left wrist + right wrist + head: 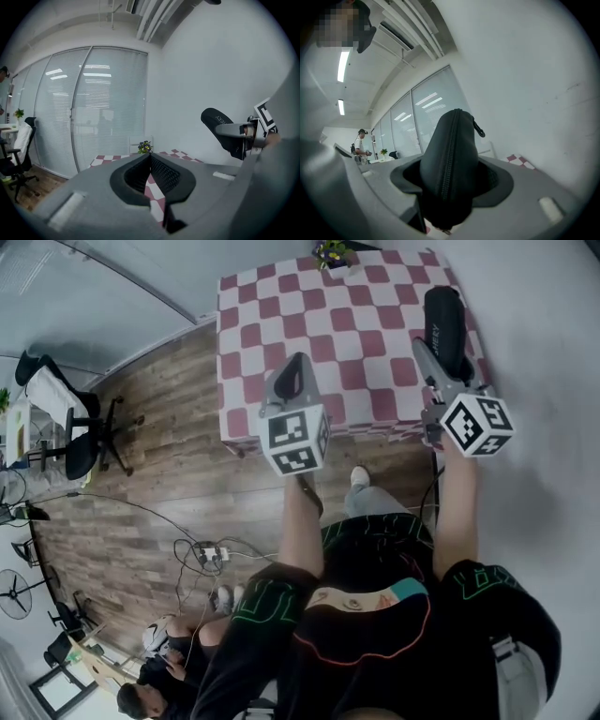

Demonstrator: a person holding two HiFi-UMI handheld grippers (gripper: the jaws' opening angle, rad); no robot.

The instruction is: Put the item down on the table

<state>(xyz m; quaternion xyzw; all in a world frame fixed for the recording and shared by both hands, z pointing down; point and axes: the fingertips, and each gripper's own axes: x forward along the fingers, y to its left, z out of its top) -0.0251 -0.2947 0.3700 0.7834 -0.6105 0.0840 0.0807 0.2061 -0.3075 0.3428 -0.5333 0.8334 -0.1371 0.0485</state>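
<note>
My right gripper [439, 351] is shut on a black zip pouch [445, 315] and holds it in the air over the right side of the table [281, 310], which has a red-and-white checked cloth. In the right gripper view the pouch [452, 154] stands on end between the jaws [454, 185], zip facing the camera. The left gripper [297, 362] hovers over the table's near left part, shut with nothing in it. Its tips [150, 157] meet in the left gripper view, where the pouch [219, 123] shows at the right.
A small pot of flowers [330, 256] stands at the table's far edge. An office chair [70, 418] is on the wood floor to the left, with a power strip and cables [208, 554] nearer. A seated person [155, 676] is at the lower left.
</note>
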